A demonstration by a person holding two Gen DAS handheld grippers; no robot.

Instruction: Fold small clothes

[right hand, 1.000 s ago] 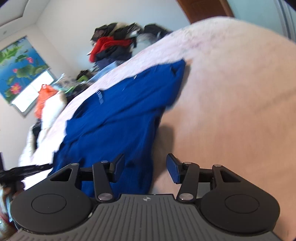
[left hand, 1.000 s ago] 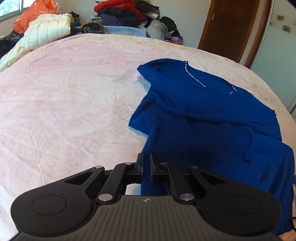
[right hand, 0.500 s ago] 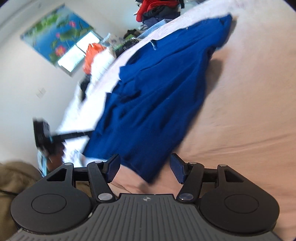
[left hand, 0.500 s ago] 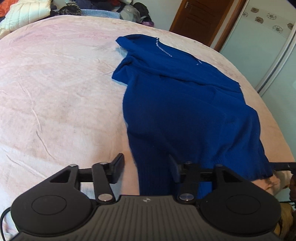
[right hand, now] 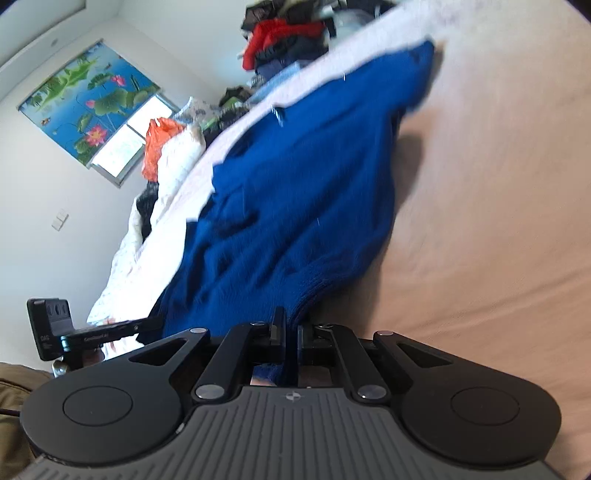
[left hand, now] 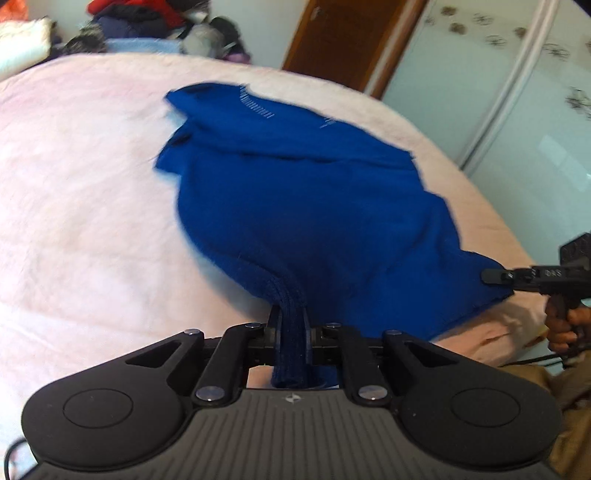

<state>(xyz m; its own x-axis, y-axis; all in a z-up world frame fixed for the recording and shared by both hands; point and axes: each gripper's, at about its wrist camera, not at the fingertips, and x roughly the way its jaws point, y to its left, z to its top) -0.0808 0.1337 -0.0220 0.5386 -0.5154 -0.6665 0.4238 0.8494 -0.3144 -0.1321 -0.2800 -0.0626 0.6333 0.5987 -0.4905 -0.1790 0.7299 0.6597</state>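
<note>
A dark blue sweater (left hand: 303, 192) lies spread on the pink bed (left hand: 74, 203), its neckline at the far end. My left gripper (left hand: 290, 321) is closing its jaws on the ribbed hem at the near left corner, and the pads press on the bunched fabric. In the right wrist view the same sweater (right hand: 306, 192) runs away from my right gripper (right hand: 291, 325), which is shut on the hem's other corner. Each gripper shows in the other's view: the right gripper (left hand: 495, 276) at the sweater's right corner, the left gripper (right hand: 147, 325) at its left edge.
A pile of clothes (left hand: 140, 22) sits at the bed's far end, with a white quilt (right hand: 173, 173) and an orange bag (right hand: 159, 144) near the window. A wooden door (left hand: 340, 40) and a pale wardrobe (left hand: 498, 92) stand beyond. A hand (left hand: 565, 325) holds the right gripper's handle.
Both grippers stood open over the sweater's near edge half a second ago; now each is shut on a hem corner. The hem at the left gripper is bunched and raised off the bed.
</note>
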